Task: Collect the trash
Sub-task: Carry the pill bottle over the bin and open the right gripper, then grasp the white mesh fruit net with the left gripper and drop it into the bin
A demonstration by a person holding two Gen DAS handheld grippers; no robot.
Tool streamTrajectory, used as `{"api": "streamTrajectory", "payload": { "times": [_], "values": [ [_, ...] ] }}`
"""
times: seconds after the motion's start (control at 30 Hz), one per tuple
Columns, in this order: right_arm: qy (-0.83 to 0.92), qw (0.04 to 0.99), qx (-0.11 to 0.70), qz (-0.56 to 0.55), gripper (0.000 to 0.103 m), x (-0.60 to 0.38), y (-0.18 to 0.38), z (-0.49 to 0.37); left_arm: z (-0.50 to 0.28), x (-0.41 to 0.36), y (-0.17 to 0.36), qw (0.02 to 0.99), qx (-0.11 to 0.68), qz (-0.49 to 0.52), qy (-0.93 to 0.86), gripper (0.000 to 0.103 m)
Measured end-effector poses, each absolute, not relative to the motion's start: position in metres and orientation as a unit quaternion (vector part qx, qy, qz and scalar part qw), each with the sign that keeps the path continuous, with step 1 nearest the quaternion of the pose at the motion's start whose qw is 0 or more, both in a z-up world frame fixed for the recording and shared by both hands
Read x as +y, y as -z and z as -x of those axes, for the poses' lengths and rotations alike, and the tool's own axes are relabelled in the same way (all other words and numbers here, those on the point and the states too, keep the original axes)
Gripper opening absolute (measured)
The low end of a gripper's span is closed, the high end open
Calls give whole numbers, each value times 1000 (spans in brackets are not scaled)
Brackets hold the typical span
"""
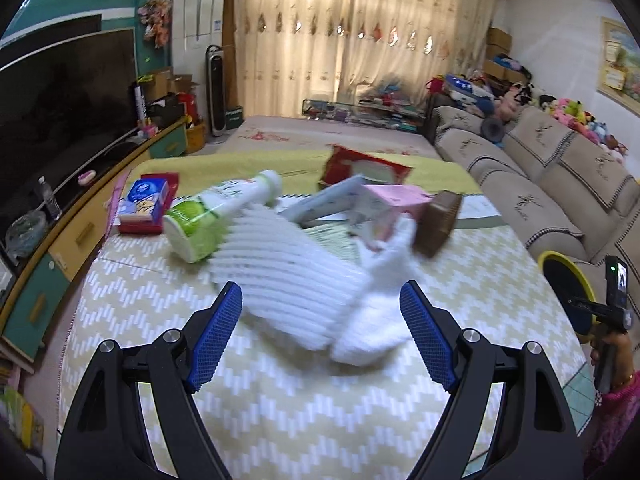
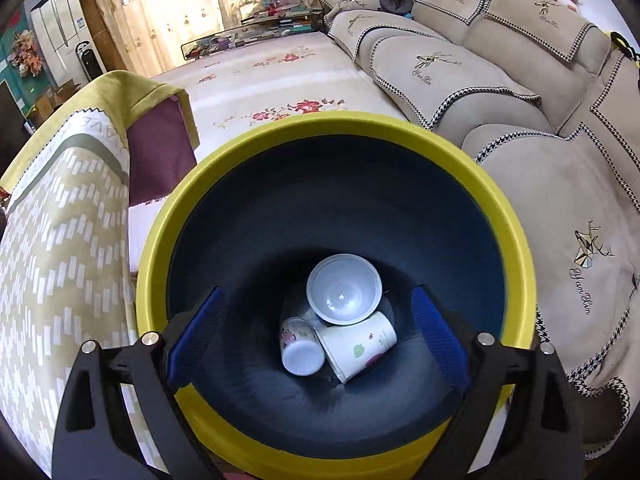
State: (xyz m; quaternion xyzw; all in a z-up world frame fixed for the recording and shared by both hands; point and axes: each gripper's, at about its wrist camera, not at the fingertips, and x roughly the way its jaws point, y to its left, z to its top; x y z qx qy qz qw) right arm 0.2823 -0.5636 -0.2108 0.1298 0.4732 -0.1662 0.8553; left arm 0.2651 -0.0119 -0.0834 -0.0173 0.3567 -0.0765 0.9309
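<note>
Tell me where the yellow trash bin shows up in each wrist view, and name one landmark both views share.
Left wrist view: the yellow trash bin sits at the far right edge, beyond the table's corner and partly hidden by the right hand-held gripper.
Right wrist view: it fills the centre, seen from above, with cups at the bottom.
Shared landmark: the beige sofa, right of the bin in both.

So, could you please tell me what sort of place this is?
Most likely a home living room: a sofa along one side, a TV opposite, curtains at the far end.
</note>
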Motion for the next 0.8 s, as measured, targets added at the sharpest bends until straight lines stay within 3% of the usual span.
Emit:
{"api": "streamTrajectory", "payload": {
  "times": [0.27,0.57,0.73,0.8],
  "values": [
    [160,852,480,-130,89,-559,214,-285,-280,-4,100,910,398,61,102,76],
    [160,856,475,-130,89,-560,208,-283,-288,-20,111,914,398,-7,79,69],
    [159,857,471,-134,89,-560,203,-279,-293,-20,116,909,408,-12,82,46],
    [159,858,469,-134,89,-560,201,-278,-293,-17,116,906,413,1,91,26]
  ]
}}
